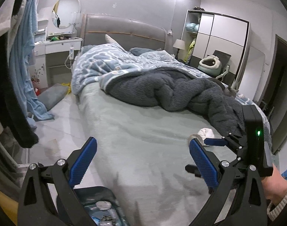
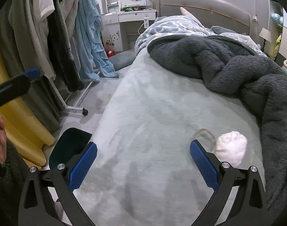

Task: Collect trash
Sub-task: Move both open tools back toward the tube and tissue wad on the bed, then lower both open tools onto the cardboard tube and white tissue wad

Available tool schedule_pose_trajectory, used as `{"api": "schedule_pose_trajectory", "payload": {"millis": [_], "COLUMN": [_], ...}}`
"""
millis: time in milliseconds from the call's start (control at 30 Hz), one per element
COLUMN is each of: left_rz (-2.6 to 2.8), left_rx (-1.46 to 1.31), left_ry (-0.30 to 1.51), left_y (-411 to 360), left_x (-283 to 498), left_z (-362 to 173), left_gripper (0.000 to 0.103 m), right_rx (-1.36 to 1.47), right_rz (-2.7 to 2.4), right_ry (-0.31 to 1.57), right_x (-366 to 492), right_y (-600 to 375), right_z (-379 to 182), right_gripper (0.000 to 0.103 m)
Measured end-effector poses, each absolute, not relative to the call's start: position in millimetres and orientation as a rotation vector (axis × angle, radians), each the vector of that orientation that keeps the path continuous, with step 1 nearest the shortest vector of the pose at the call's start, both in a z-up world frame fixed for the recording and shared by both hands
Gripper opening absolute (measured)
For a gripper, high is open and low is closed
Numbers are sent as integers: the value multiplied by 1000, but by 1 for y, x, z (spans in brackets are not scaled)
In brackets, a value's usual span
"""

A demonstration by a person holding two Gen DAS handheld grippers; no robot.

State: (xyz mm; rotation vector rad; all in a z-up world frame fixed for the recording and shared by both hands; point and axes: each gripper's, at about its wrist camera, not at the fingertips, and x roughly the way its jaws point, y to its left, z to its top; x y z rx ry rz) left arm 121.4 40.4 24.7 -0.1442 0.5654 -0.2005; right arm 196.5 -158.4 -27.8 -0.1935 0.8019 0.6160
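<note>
Left gripper [image 1: 143, 162]: spread wide, holding nothing, above the bed's near edge.
Right gripper [image 2: 143, 164]: spread wide, holding nothing.
Tissue wad [image 2: 231, 148]: on the bed sheet [image 2: 152, 113], near its right edge, just beside the right fingertip and the dark blanket [image 2: 237, 66].
Trash bin [image 1: 103, 205]: on the floor at the bed's near-left corner.

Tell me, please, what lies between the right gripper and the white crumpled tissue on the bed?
Only bare bed sheet, as the right wrist view shows. The white tissue lies just beyond the finger of the open right gripper, beside a grey loop.
</note>
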Motion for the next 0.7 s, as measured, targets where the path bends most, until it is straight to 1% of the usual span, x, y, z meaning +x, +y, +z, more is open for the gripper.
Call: {"api": "schedule_pose_trajectory", "payload": {"millis": [267, 700], "left_rz": [-238, -326], "left_rx": [-138, -115], "left_ry": [604, 688], "left_y": [17, -28], "left_x": [136, 167], "left_z": [14, -19], "left_gripper": [100, 99], "right_rx": [-181, -147], "right_rz": [585, 608], "right_ry": [794, 787], "right_x": [208, 223], "right_y": [-199, -250], "right_z": [-29, -33], "right_gripper": [100, 100]}}
